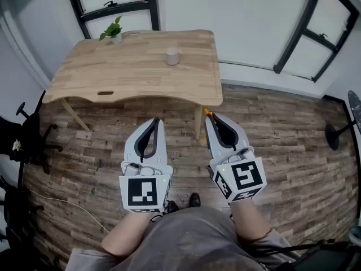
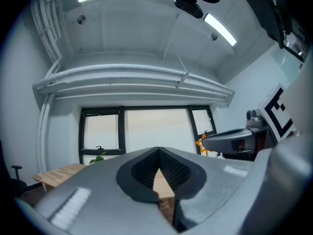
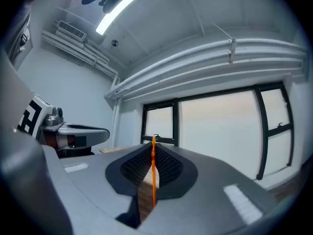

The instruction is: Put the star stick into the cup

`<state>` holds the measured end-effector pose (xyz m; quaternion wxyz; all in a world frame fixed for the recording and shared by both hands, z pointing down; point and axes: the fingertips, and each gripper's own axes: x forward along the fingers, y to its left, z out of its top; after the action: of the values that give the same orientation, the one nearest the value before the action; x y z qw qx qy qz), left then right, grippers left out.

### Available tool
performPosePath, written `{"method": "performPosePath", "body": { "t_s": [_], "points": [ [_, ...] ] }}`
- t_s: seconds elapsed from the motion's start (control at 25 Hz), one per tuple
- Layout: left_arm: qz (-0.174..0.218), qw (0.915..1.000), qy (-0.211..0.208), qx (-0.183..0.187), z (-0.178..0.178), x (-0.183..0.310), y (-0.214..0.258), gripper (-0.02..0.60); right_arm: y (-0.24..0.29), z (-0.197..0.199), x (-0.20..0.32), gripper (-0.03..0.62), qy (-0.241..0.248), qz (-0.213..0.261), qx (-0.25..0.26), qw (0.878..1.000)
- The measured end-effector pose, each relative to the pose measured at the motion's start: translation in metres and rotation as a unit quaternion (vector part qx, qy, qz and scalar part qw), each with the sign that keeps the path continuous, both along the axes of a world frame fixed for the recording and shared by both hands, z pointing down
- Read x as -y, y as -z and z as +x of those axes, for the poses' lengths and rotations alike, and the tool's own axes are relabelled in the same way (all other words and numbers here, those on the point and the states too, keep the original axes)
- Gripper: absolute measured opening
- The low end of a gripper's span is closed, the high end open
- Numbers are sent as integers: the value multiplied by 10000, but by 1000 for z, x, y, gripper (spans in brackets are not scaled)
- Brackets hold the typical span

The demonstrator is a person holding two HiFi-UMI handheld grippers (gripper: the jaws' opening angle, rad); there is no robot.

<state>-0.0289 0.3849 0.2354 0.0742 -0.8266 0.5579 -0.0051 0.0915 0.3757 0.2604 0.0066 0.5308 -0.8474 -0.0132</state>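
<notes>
A thin orange star stick [image 3: 153,180] is pinched upright between the jaws of my right gripper [image 3: 152,147], which is shut on it. Its star end [image 1: 207,113] pokes out just past the tips of the right gripper [image 1: 209,119], over the floor in front of the table. The left gripper view catches the star [image 2: 200,143] from the side. Beside it, my left gripper [image 1: 158,121] is shut and holds nothing; its tips [image 2: 157,152] meet. A small grey cup [image 1: 172,56] stands upright on the wooden table [image 1: 135,75], well beyond both grippers.
A small potted plant [image 1: 112,30] sits at the table's back edge, left of the cup. A black office chair [image 1: 28,135] stands at the left and a black round stand base [image 1: 333,136] at the right. Black-framed windows line the far wall.
</notes>
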Motion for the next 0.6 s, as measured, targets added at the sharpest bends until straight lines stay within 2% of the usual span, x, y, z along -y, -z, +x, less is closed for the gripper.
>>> {"method": "performPosePath", "body": {
  "t_s": [0.6],
  "points": [
    [-22,9998,163,64,35,36,-4,0,0,31,36,46,342,144,152,9992]
  ]
}}
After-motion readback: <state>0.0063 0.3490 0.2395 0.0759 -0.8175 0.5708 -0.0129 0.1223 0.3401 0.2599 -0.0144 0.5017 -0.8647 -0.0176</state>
